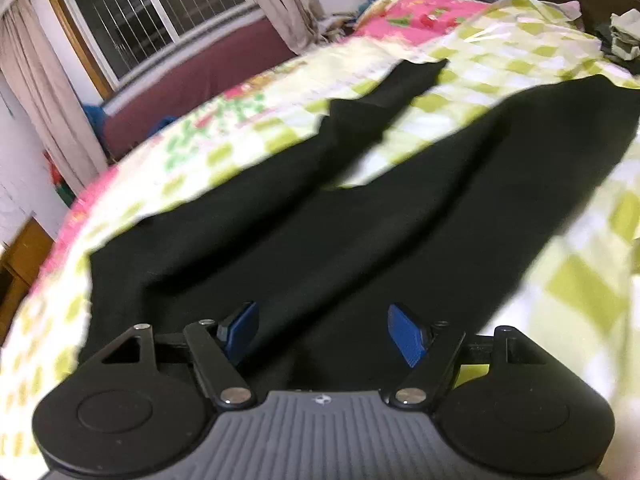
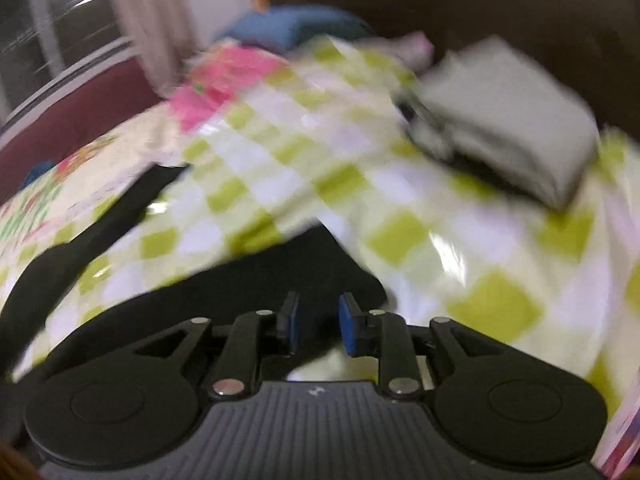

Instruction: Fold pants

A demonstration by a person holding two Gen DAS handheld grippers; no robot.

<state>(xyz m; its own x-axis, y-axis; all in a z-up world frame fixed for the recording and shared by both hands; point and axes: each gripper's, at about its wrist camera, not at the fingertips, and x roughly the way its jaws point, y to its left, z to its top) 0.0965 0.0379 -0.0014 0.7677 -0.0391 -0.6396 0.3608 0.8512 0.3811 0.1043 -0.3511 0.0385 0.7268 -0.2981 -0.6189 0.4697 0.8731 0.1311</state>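
black cloth pants point(image 1: 320, 216) lie spread on a bed point(image 1: 580, 280) covered by a green-and-white checked sheet. in the left wrist view their long axis runs from the near waist end, under the camera, away toward the far side of the bed; the two legs fork apart, the thinner-looking left leg point(image 1: 384, 96) angling to a cuff near a pink flowered quilt point(image 1: 420, 20), the right leg point(image 1: 560, 128) running off the picture's right edge, so its cuff is cut off.

both views are smeared with blur, the right wrist one worse. there a grey folded pile of cloth point(image 2: 508, 120) sits farther off on the sheet, its make-up hard to read, and a dark rounded fold of the pants point(image 2: 280, 276) lies just ahead of the tool.

left tool point(image 1: 326, 334): its blue pads point(image 1: 406, 334) stand wide apart above the waist area, nothing pinched between them. right tool point(image 2: 318, 326): jaws narrow but parted, with a gap showing pale sheet and dark cloth behind; whether the pads touch the fabric i cannot tell.
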